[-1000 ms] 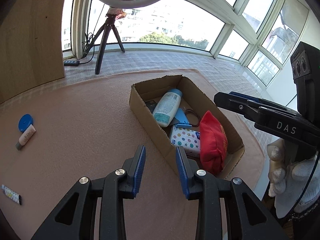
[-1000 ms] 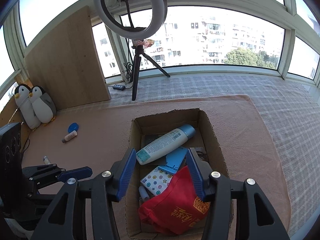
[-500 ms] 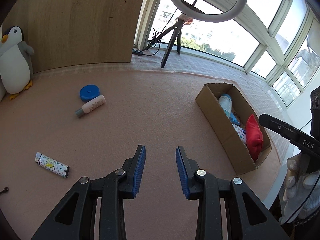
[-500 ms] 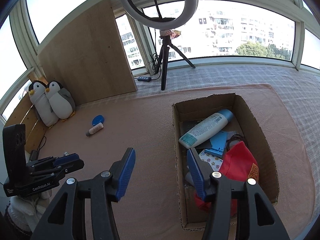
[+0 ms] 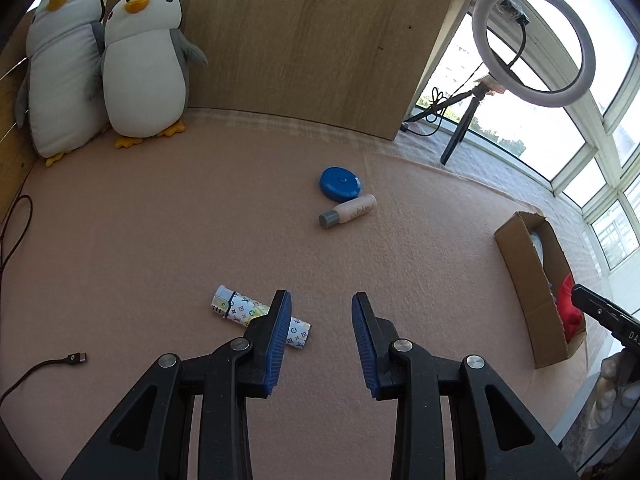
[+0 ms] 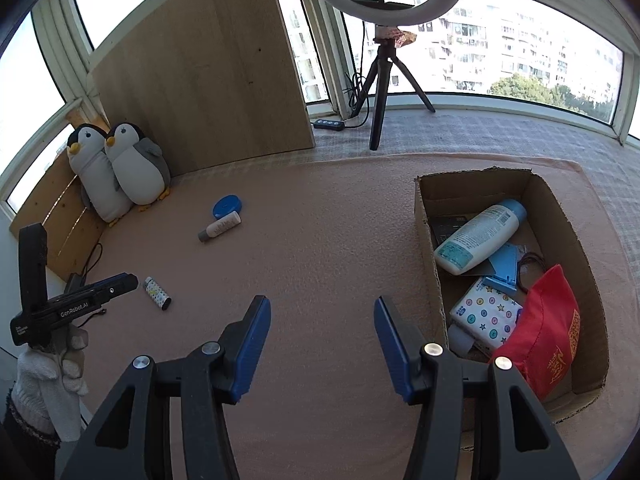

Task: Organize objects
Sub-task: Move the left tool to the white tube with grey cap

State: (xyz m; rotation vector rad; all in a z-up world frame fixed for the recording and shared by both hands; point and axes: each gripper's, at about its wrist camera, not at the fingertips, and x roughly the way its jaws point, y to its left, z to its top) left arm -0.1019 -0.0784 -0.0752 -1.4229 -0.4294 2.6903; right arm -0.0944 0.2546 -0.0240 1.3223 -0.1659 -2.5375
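My left gripper (image 5: 322, 320) is open and empty, low over the pink mat. A patterned lighter (image 5: 248, 310) lies just left of its left finger, which partly covers it. Further off lie a round blue case (image 5: 340, 184) and a small pink bottle (image 5: 350, 211), touching each other. My right gripper (image 6: 322, 328) is open with nothing between its pads, over bare mat left of the cardboard box (image 6: 424, 208). The box holds a white bottle (image 6: 480, 236), a blue stand (image 6: 504, 268), a star-print pack (image 6: 486, 314) and a red pouch (image 6: 552, 328). The right wrist view shows the left gripper (image 6: 130, 282) beside the lighter (image 6: 157, 293).
Two plush penguins (image 5: 140, 64) lean against a wooden board (image 5: 300, 40) at the back left. A ring light on a tripod (image 6: 380, 92) stands beyond the mat by the windows. A cable with a USB plug (image 5: 74, 358) lies at the mat's left edge.
My left gripper has swung left, away from the box, and now hangs by the lighter. My right gripper has shifted left from above the box to the mat beside it. Both stayed open.
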